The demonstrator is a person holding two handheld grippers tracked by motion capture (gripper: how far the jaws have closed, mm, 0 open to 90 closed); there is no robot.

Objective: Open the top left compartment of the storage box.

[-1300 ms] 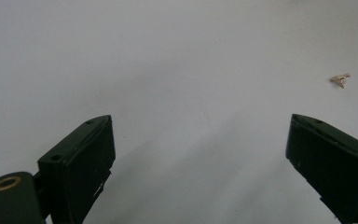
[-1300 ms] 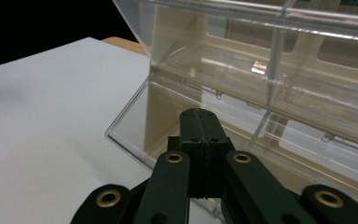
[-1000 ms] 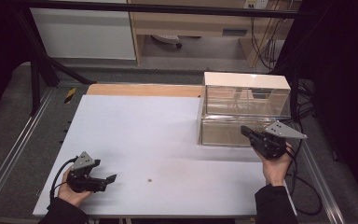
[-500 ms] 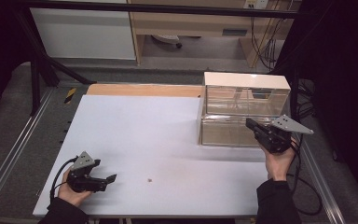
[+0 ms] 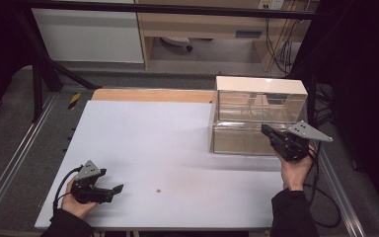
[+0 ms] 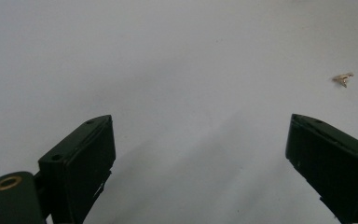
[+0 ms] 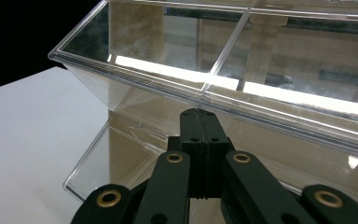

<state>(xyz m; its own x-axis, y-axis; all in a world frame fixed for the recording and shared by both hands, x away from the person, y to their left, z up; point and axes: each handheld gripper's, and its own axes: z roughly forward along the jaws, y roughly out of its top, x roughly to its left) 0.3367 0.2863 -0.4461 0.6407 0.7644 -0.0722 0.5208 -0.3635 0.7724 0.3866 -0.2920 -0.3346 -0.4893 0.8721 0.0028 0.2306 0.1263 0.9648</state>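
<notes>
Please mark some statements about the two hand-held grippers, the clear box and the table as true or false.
1. The right hand-held gripper has its jaws shut. True.
2. The left hand-held gripper is shut on a small scrap. False: its jaws are open, and the scrap lies apart on the table.
3. The right hand-held gripper points at the clear box. True.
4. The clear box stands beside the left hand-held gripper. False: it stands on the table's right side, near the right hand-held gripper.

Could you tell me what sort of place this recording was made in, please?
Probably a lab or workshop test bench: a bare white table on a metal frame, cables hanging behind, and a clear plastic bin set out for hand-held gripper work.
</notes>
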